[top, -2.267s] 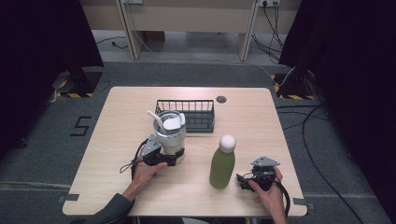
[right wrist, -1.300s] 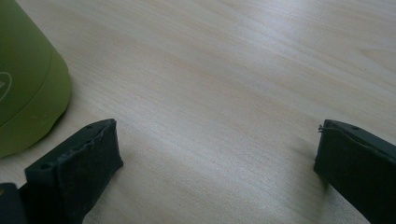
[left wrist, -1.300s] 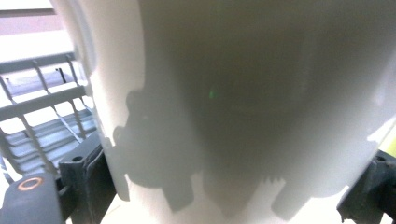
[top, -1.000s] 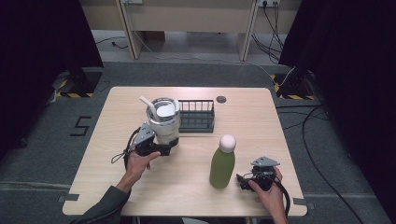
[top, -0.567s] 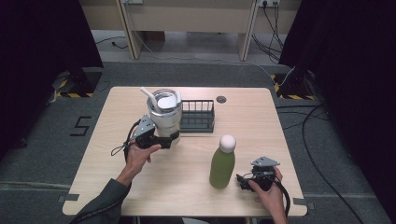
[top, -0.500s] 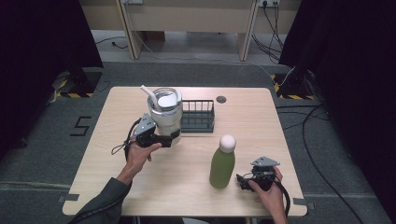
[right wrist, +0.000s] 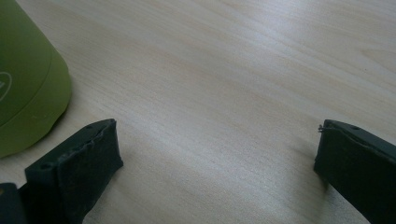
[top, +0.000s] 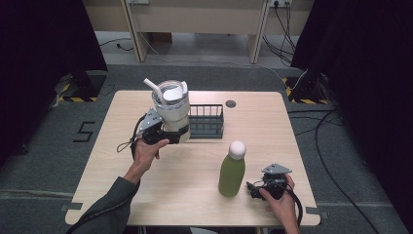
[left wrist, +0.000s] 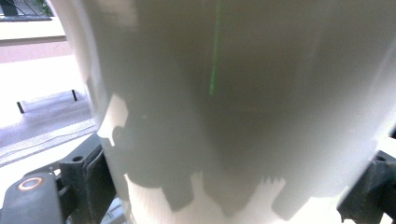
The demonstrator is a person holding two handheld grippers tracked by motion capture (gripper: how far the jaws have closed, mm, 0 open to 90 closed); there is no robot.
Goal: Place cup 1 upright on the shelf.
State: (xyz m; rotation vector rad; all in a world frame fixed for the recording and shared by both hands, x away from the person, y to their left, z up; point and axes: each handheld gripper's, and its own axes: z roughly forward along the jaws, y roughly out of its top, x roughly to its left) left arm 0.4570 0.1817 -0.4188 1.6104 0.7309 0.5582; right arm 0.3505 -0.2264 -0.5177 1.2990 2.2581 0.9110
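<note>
A white tumbler [top: 171, 109] with a lid and straw is held up above the table, left of the wire basket [top: 206, 120]. My left gripper [top: 168, 135] is shut on the tumbler's lower body; the left gripper view has the tumbler's wall [left wrist: 243, 107] pressed between the two jaws. A green bottle [top: 231, 170] with a white cap stands upright at the front right. My right gripper [top: 253, 189] rests open on the table just right of the bottle. In the right gripper view the jaws stand wide apart over bare wood, the bottle's base [right wrist: 25, 88] at the left.
The black wire basket stands at the table's back centre. A small dark round grommet [top: 231, 104] lies behind it. Cables trail from both grippers. Bare wood lies along the table's [top: 195, 190] front and left.
My left gripper has lifted the tumbler off the table and carried it back and to the left, beside the basket. The right gripper and bottle have stayed put.
</note>
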